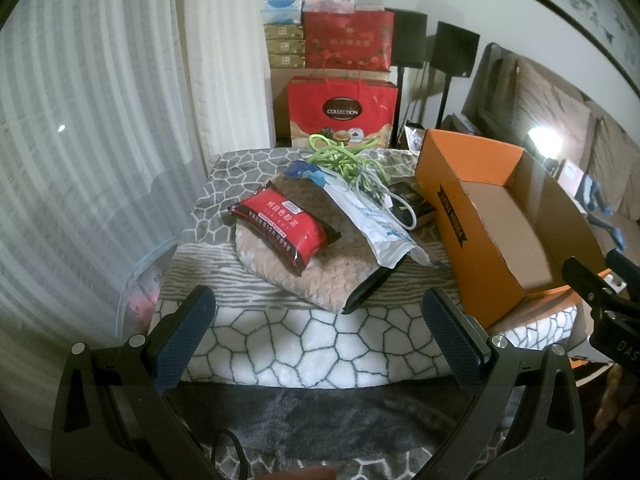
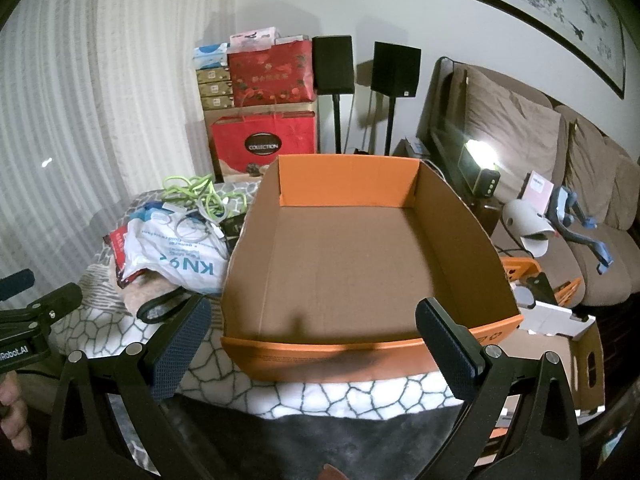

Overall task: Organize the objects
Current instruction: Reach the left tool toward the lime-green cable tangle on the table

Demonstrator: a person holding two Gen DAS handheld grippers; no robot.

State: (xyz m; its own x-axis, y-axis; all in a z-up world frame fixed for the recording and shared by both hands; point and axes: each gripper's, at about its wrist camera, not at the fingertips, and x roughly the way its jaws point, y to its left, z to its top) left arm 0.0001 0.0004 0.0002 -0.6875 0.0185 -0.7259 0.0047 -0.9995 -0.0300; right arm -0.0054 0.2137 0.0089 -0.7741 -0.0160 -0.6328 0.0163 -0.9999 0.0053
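The orange box (image 2: 360, 264) is the biggest thing here, standing open and empty on the right side of the blanket-covered worktop (image 1: 320, 356); its cardboard walls look stiff yet light, so it would likely slide if nudged, and a wall edge is the place to pinch it if it needs moving. Left of it lies the pile to be sorted. At the bottom is a tan fleece cushion (image 1: 320, 276), soft and bulky, which will sag and squash; I would take it by a gathered edge, not across the middle. Draped over its right side is a white mask bag (image 2: 180, 264), thin, slick plastic that will crumple and may slip, so a bunched corner seems the best hold. On the cushion's left sits a red packet (image 1: 286, 230), sealed and fairly flat, probably light with some give; its crimped end offers a firm tab. Behind these is a tangle of green cord (image 1: 340, 156), limp and apt to snag its neighbours, best lifted from the middle of the knot. A small dark box (image 1: 412, 200) lies against the orange box, partly hidden. The left tool (image 1: 318, 332) and the right tool (image 2: 312, 336) are both spread wide, holding nothing, short of the pile and the box.
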